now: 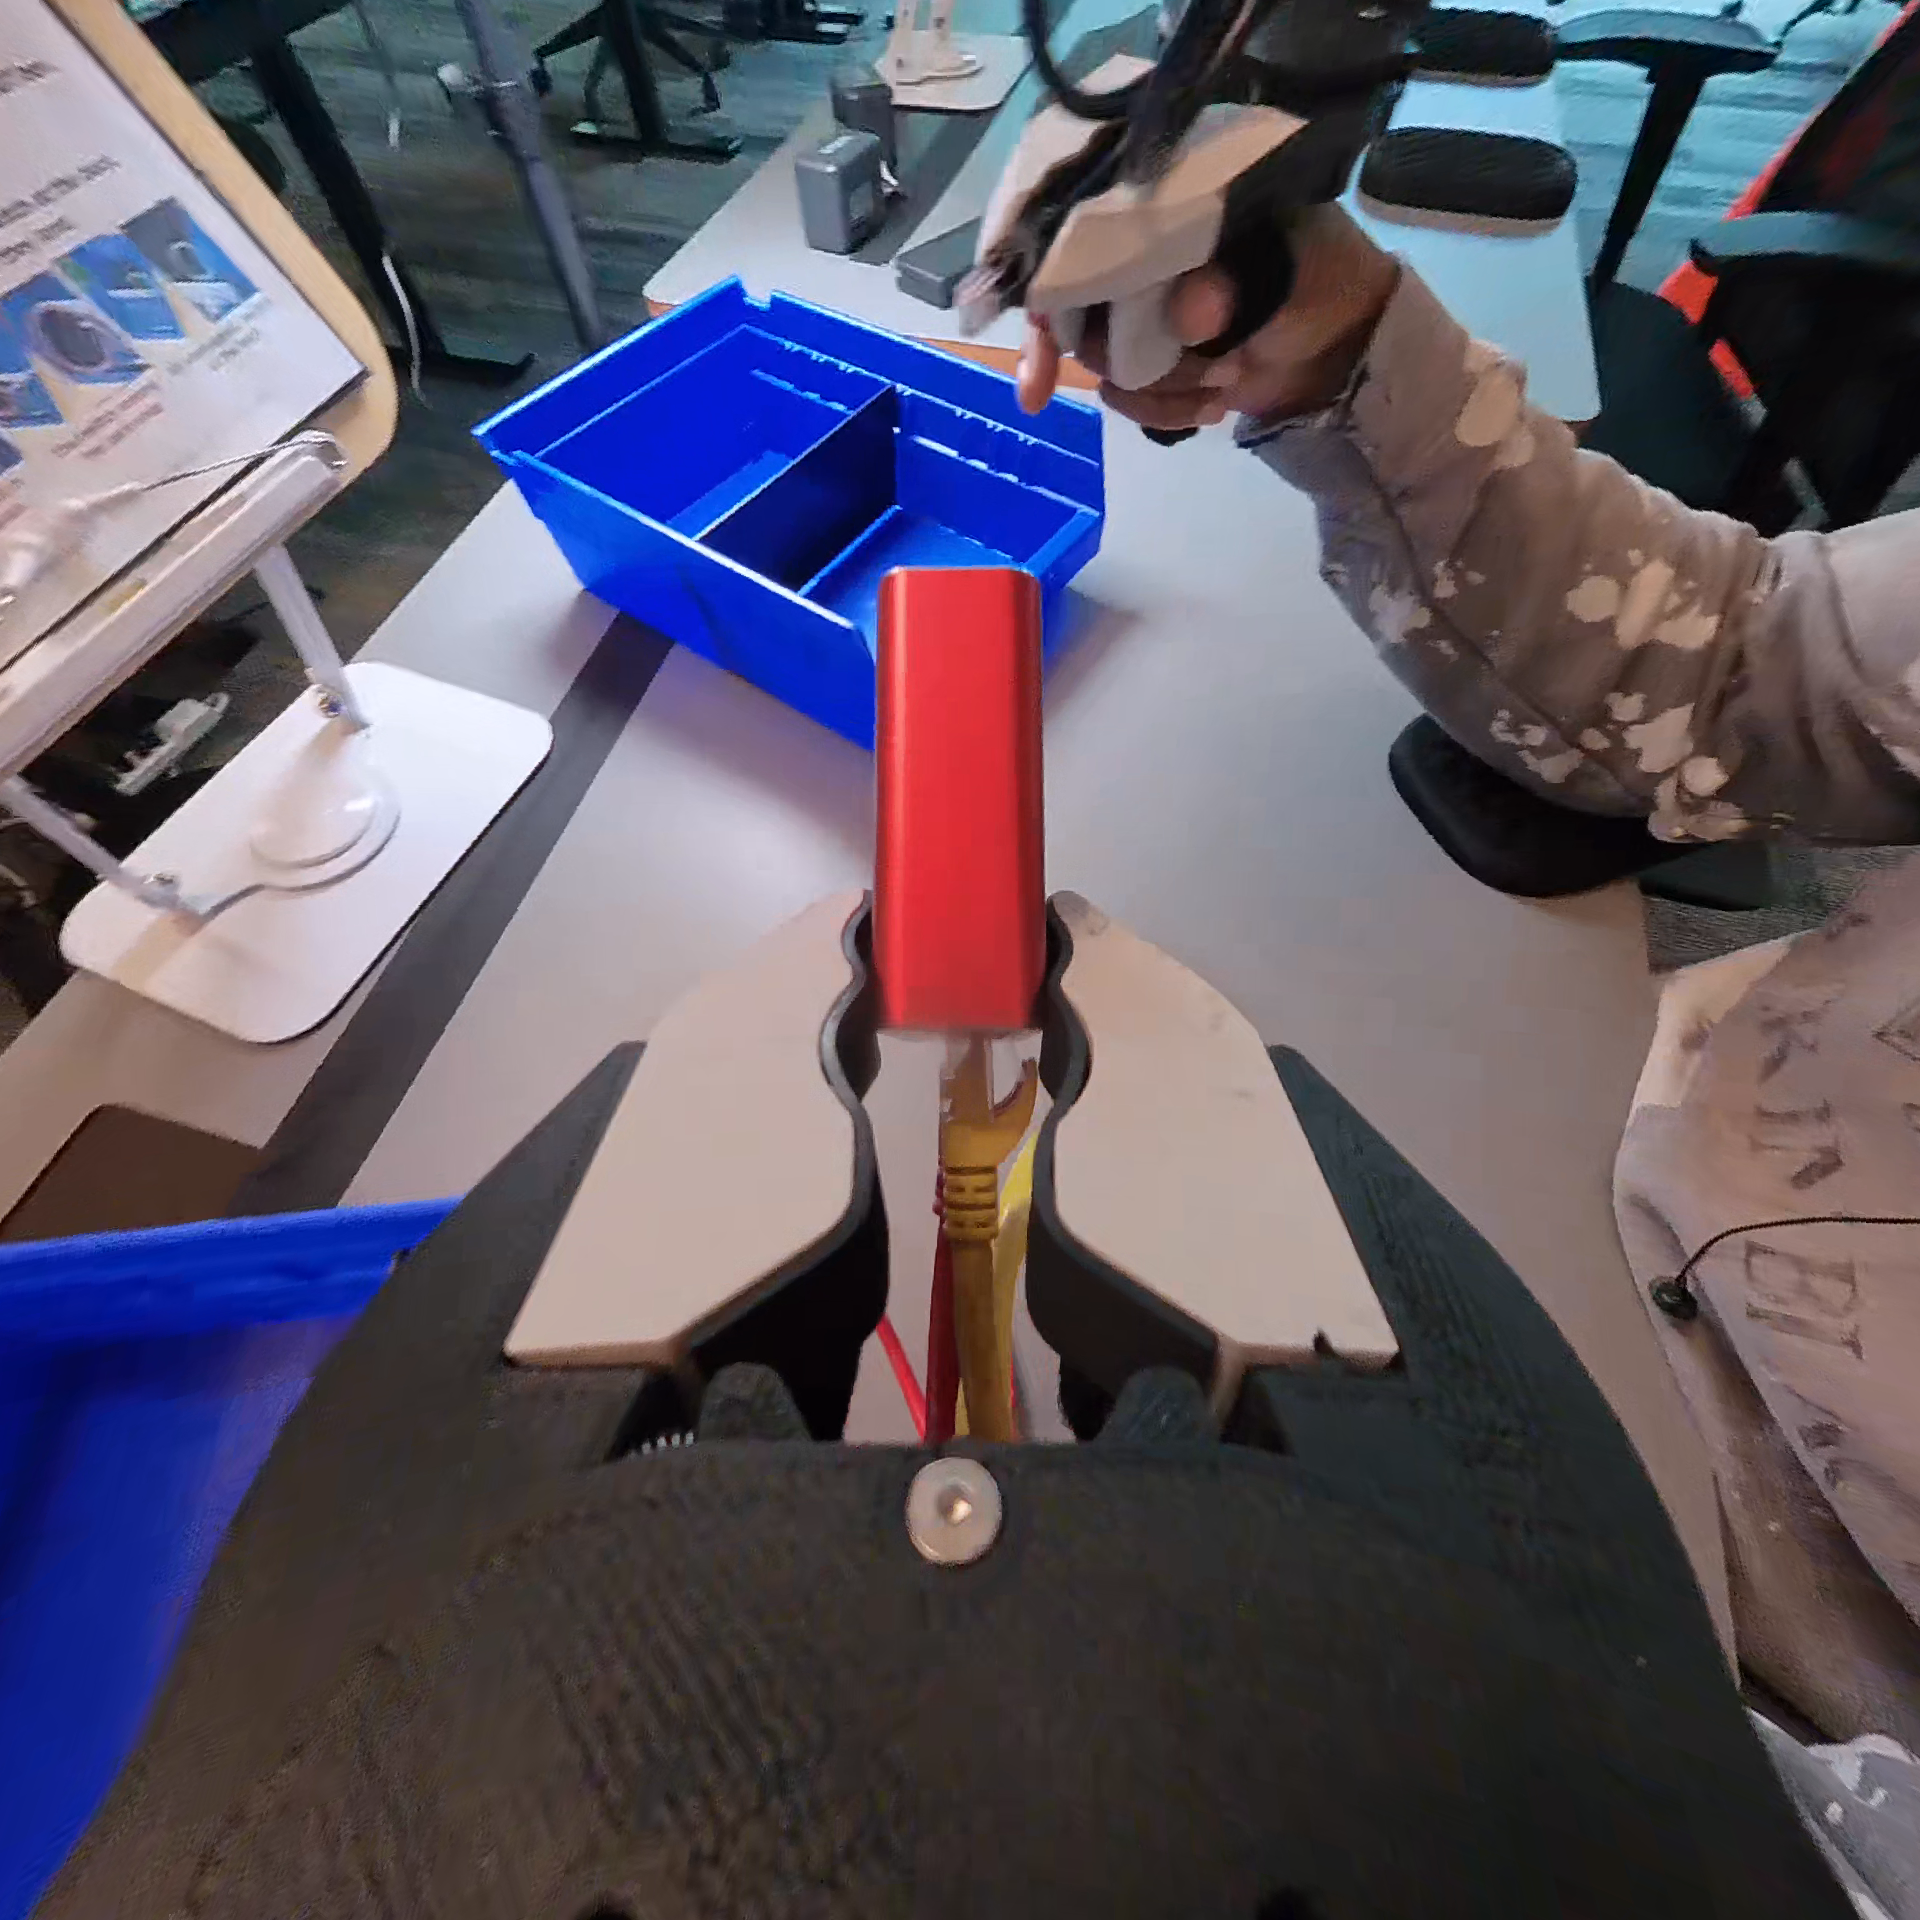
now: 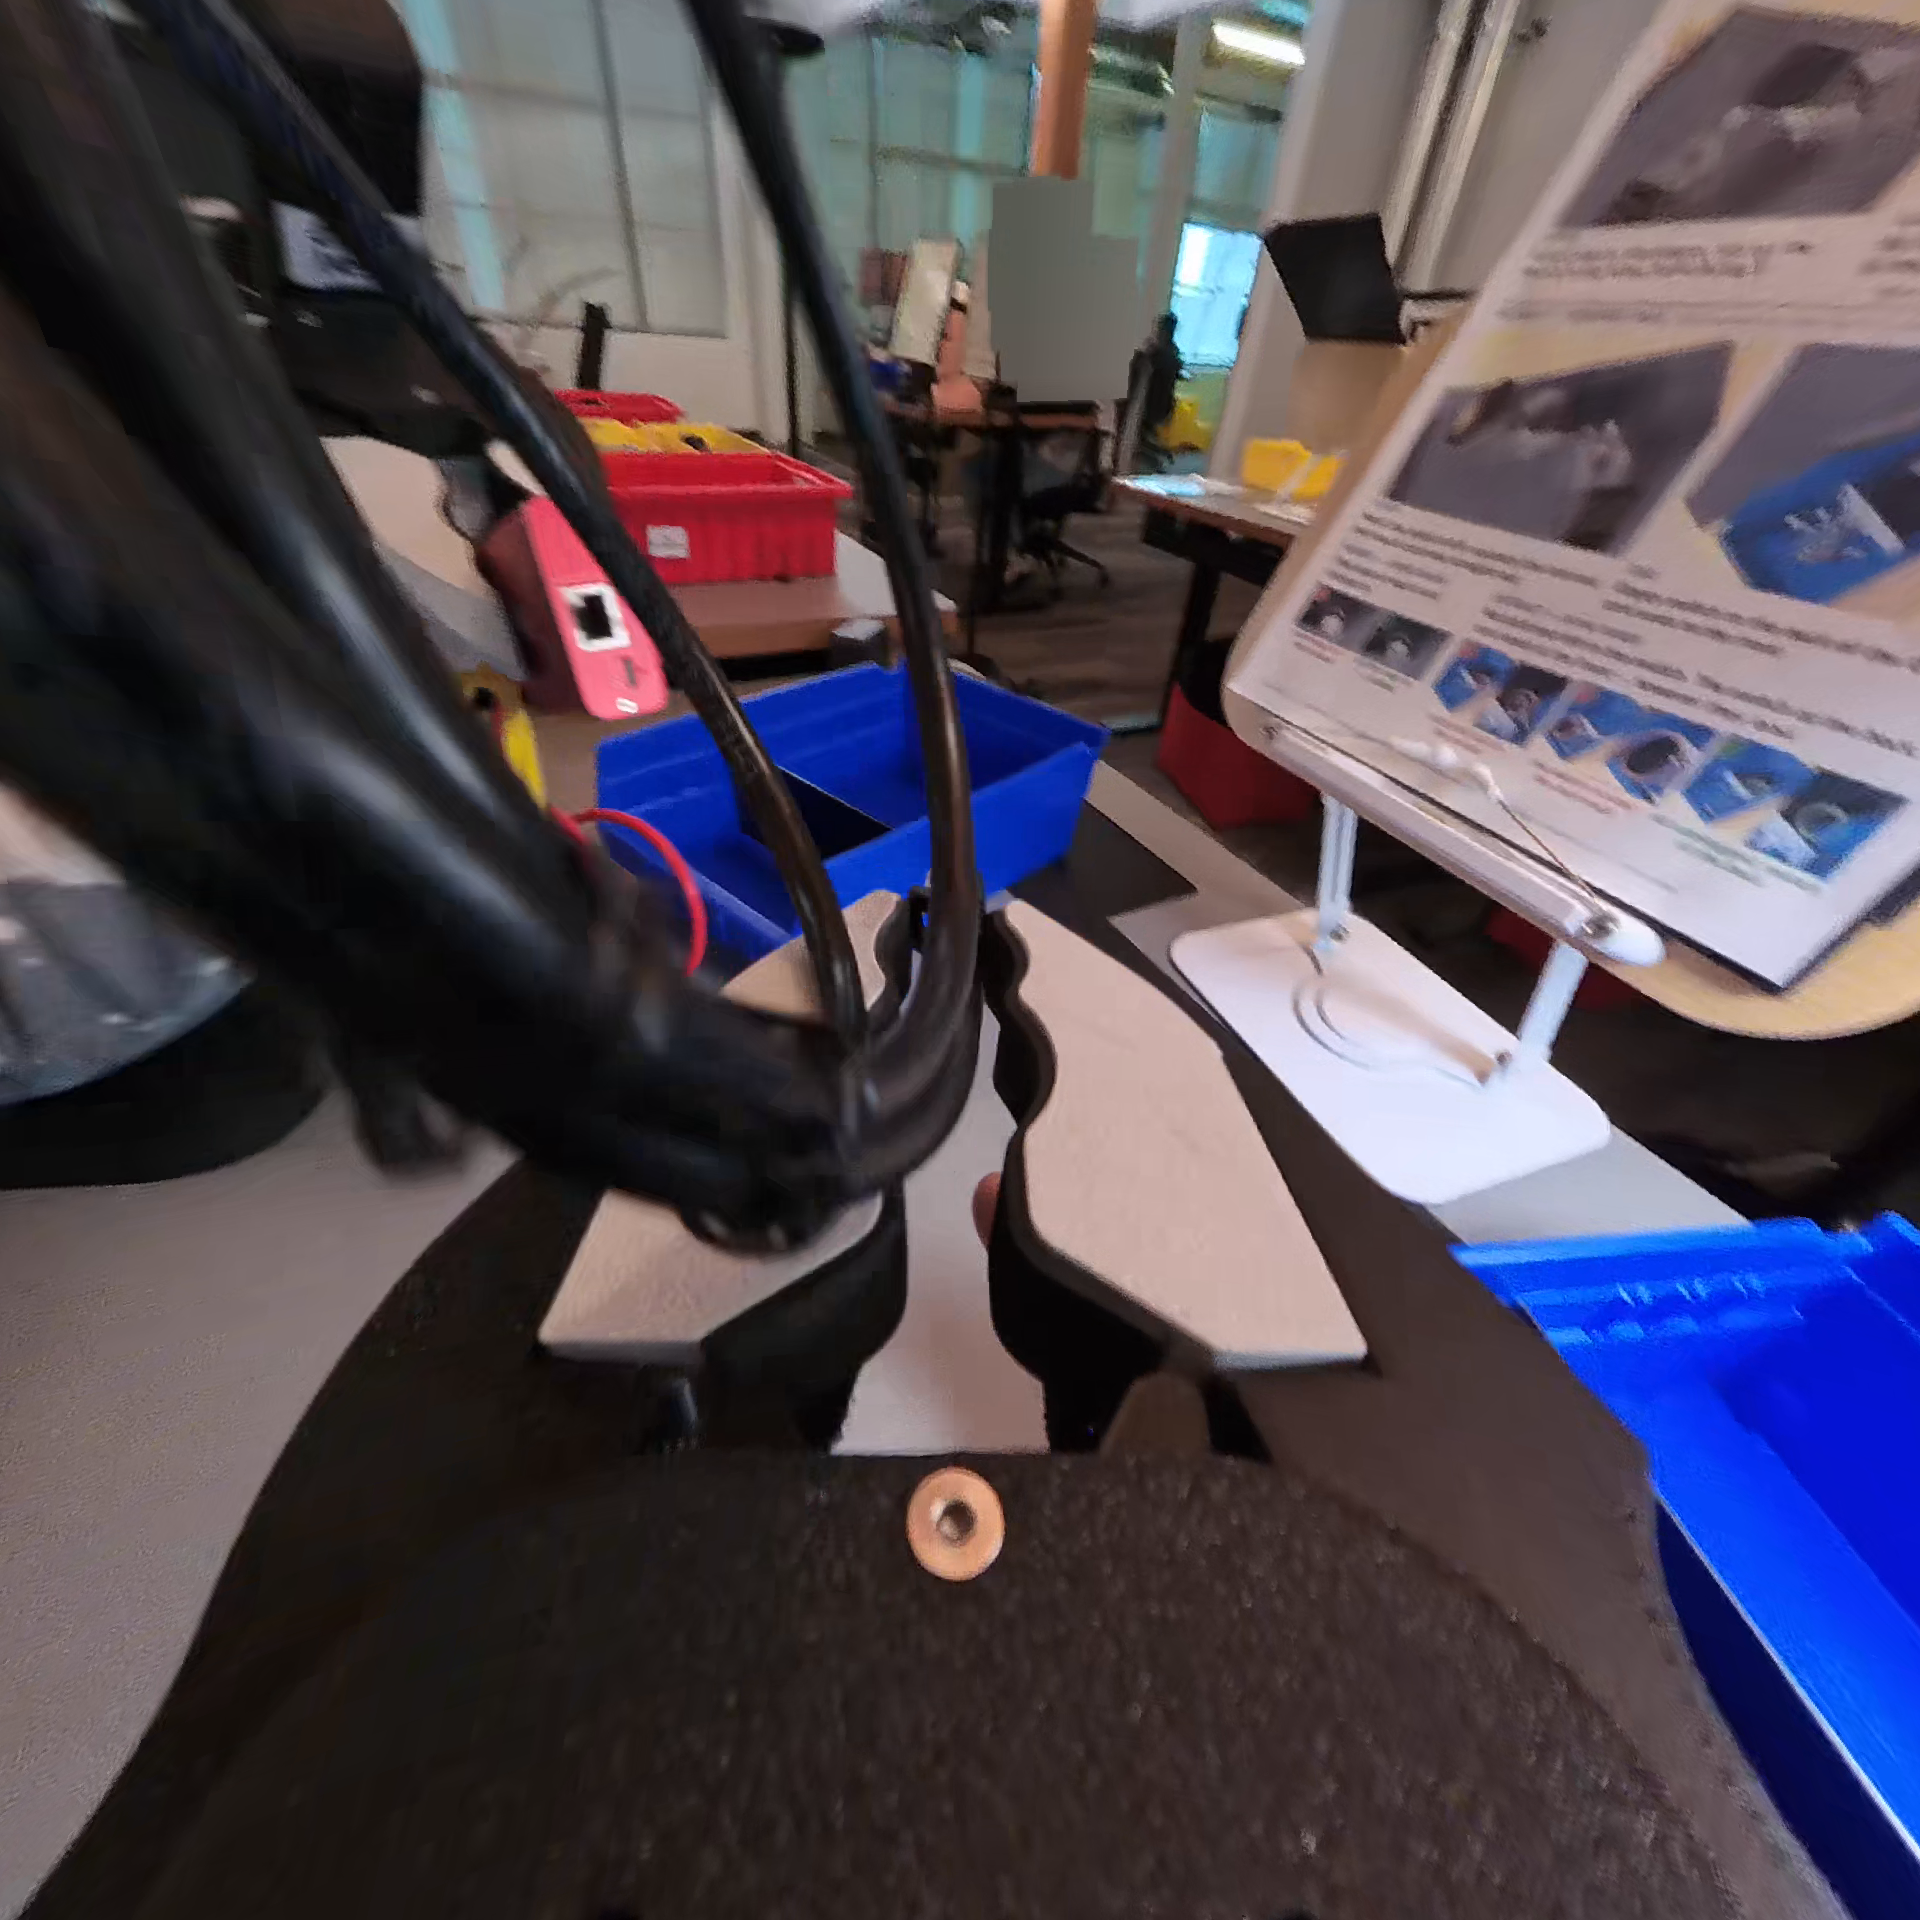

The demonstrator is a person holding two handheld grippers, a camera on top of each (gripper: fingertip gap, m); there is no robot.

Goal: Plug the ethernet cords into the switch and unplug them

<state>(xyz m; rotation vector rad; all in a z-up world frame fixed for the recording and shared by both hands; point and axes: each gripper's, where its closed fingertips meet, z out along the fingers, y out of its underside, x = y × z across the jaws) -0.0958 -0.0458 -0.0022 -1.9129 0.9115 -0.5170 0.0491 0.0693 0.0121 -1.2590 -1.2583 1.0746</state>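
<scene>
Here, the left tool (image 1: 958, 971) is pressed onto the near end of a red switch (image 1: 957, 800), its two fingers pinching the metal body, which juts forward above the grey bench (image 1: 1226, 790). A yellow ethernet cord (image 1: 977, 1247) is seated in the switch's near face and runs back between the fingers, with a thin red wire (image 1: 902, 1377) beside it; where both end is hidden under the tool's black body. Left of the switch stands a white document stand (image 1: 312, 831) carrying a printed sheet, cut off at the frame edge. Beyond the switch sits a blue divided bin (image 1: 644, 540), and another blue bin's corner (image 1: 156, 1403) intrudes at lower left. Farther right, the right tool (image 1: 1013, 281) is held high in a gloved hand (image 1: 1247, 312), blurred. In its own view, the right tool (image 2: 951, 914) stands narrowly parted, a black cable (image 2: 940, 727) looping through the gap between its tips; whether the pads grip it cannot be told. Dark cabling blocks much of that view's left side, the switch (image 2: 597, 623) showing behind it with an empty port.
</scene>
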